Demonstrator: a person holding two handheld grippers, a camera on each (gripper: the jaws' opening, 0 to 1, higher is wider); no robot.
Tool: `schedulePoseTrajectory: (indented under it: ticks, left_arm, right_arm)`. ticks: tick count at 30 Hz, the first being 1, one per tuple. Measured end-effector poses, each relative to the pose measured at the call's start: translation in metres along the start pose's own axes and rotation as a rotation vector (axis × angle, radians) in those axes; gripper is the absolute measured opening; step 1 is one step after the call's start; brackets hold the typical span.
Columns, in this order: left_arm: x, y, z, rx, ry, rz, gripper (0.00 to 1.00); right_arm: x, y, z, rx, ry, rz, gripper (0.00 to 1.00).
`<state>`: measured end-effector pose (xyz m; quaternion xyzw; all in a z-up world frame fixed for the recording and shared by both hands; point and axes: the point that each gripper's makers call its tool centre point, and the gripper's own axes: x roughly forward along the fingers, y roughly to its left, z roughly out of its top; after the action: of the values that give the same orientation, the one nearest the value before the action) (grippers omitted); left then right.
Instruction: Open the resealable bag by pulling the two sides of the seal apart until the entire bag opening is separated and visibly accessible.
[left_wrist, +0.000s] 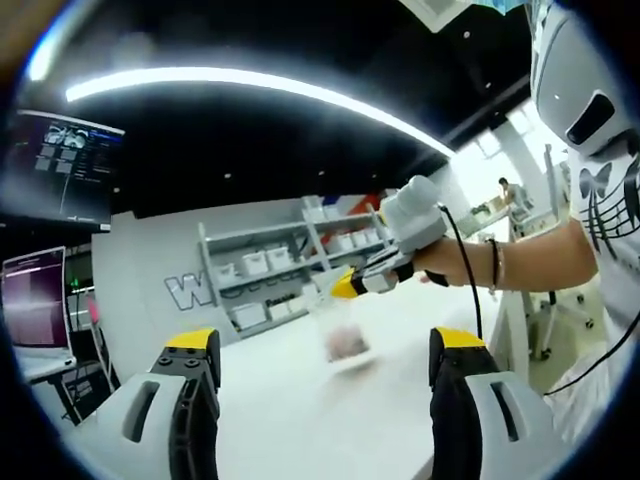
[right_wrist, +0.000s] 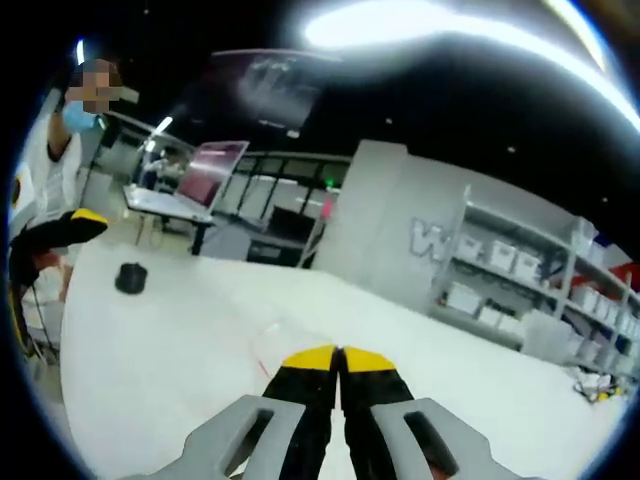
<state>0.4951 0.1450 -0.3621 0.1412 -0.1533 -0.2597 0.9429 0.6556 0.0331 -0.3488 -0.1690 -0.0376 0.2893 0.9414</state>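
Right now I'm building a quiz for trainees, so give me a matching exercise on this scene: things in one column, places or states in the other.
Things:
1. left gripper
2. right gripper
3. resealable bag
4. black round object

Places or states:
A. jaws closed together
B. hanging above the white table, blurred
C. jaws wide apart
D. lying on the table near a person

Pairs: 1-C, 2-A, 3-B, 4-D

Left gripper (left_wrist: 325, 365): grey bodies, black jaws, yellow tips. Right gripper (right_wrist: 340, 358): the same colours, tips at 6 o'clock. At 3 o'clock in the left gripper view, the person's hand (left_wrist: 452, 262), a dark bracelet (left_wrist: 495, 265), a black cable (left_wrist: 466, 270) and a white shirt (left_wrist: 610, 215) with black print.
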Motion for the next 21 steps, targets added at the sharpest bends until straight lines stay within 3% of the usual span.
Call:
schedulePoseTrajectory:
  ticks: [21]
  left_arm:
    - [0.006,0.001,-0.001,-0.004,-0.003,-0.012,0.85]
  right_arm:
    - [0.021,-0.017,-0.008,0.046,0.008,-0.025,0.00]
